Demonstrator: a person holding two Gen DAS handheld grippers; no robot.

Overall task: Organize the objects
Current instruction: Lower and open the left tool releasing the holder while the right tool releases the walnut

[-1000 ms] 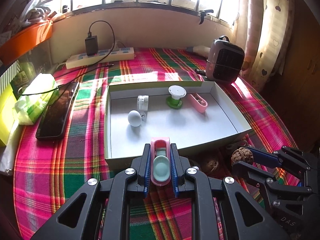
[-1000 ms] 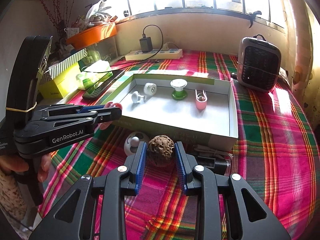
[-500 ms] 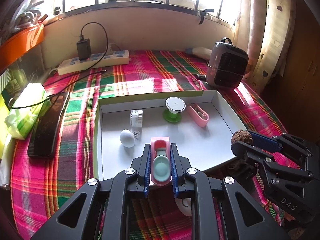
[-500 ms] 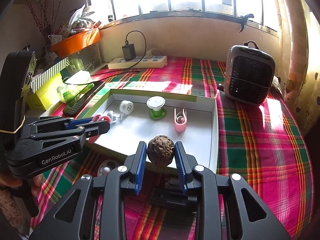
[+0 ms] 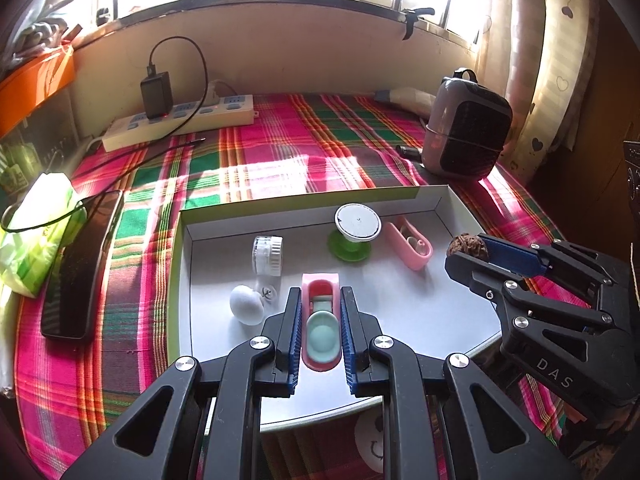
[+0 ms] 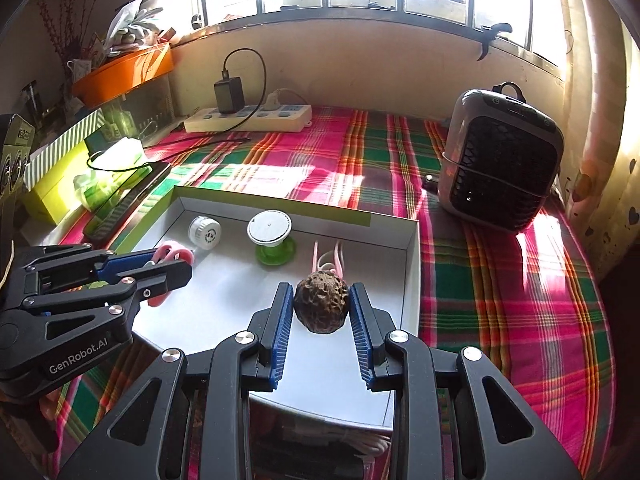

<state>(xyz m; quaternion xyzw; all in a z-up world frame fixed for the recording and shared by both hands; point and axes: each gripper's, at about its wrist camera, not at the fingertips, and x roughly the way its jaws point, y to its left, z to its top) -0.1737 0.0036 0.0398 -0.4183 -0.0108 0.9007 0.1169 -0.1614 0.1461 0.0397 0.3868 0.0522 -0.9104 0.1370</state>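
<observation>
**Both grippers carry their objects above the white box**

We hold a pink case with a pale green insert [image 5: 321, 322] between the jaws of our left gripper [image 5: 320, 312]; the blue pads press on its two long sides, so it cannot slip sideways. In our right gripper [image 6: 322, 307] we clamp a brown wrinkled walnut [image 6: 321, 307] at its widest part, where the round shell gives the pads the best hold. Both things hang in front of the fingers and above the floor of the white box [image 5: 400, 312], and they do not touch it.

Ahead of the left gripper, inside the box, lie a white egg-shaped piece [image 5: 247, 304], a small white roll [image 5: 267, 256], a green stand with a white round top [image 5: 354, 232] and a pink holder [image 5: 408, 242]. They stand in a loose row near the far wall, and we judge this leaves the nearer floor free for new things. The pink holder is just beyond the walnut.

Both grippers point downward over the box, which suits a release onto this free floor. We think the walnut can roll after release, so it needs a low drop.

Outside the box, beyond its far wall, are the plaid cloth [image 6: 500, 280], a power strip [image 5: 180, 124] and a small heater [image 6: 500, 160].
</observation>
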